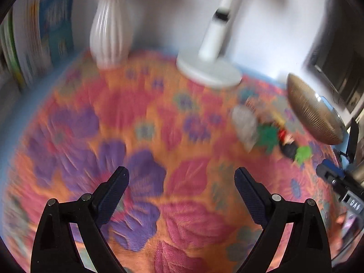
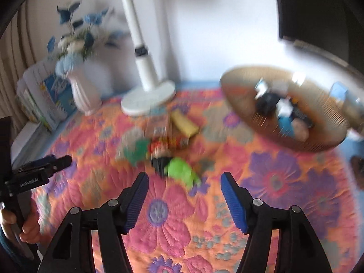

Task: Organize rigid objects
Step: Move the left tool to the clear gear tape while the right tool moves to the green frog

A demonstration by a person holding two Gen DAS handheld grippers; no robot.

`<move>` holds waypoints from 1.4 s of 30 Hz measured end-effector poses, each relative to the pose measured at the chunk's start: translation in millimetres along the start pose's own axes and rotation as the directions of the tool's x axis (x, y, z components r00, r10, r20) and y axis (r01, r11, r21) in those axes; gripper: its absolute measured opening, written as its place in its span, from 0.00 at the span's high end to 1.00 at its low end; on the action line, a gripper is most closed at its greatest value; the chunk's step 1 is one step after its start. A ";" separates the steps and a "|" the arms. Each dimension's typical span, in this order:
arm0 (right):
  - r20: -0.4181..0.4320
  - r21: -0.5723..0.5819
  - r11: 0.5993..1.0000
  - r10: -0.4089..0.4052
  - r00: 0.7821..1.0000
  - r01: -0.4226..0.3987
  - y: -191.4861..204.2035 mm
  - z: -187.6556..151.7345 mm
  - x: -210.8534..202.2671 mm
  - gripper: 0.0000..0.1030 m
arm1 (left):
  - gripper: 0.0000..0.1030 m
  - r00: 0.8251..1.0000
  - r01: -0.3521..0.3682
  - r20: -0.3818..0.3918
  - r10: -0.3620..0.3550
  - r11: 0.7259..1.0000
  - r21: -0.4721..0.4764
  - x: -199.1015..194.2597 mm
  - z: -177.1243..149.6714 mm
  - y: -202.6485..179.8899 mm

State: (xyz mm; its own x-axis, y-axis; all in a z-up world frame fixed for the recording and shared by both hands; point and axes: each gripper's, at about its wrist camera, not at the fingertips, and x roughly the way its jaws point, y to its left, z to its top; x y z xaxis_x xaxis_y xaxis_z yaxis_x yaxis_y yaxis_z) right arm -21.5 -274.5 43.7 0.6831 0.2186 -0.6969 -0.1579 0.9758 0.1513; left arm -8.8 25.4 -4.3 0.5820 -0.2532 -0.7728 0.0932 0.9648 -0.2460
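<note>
A blurred pile of small toys [image 2: 159,145] lies on the flowered cloth: a light green piece [image 2: 182,170], a dark green piece [image 2: 137,151], a yellow block [image 2: 184,122] and a small figure. My right gripper [image 2: 184,179] is open and empty, just short of the light green piece. A round woven basket [image 2: 250,118] at the right holds several small items. My left gripper [image 1: 182,175] is open and empty over bare cloth; the toy pile [image 1: 270,136] and basket [image 1: 314,111] lie to its right.
A white lamp base [image 2: 147,100] and pole stand at the back. A white vase with blue flowers [image 2: 82,93] and a stack of books [image 2: 43,100] stand at the back left. The left gripper also shows in the right wrist view [image 2: 43,168].
</note>
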 end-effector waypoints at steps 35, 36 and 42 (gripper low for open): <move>-0.094 0.109 0.994 -0.002 0.996 0.012 -11.8 2.3 9.1 0.24 | 0.02 0.998 0.015 0.057 -0.027 0.982 0.190 -23.3 31.6 -52.6; -0.085 0.104 0.995 0.003 0.996 0.006 -10.5 6.9 7.6 0.26 | 0.02 0.998 0.016 0.049 -0.027 0.977 0.213 -20.5 39.2 -60.8; -0.080 0.054 0.998 -0.007 0.997 0.012 -2.7 26.3 22.2 0.46 | 0.16 1.000 -0.018 0.005 0.017 0.938 0.347 29.5 67.8 -101.8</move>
State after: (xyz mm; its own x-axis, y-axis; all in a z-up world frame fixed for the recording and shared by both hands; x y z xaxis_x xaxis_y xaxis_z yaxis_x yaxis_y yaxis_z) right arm 12.9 -272.1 46.2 0.6248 0.2103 -0.7519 -0.1114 0.9772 0.1807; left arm 53.7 -75.5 37.6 0.5879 -0.2365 -0.7736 0.3573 0.9339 -0.0141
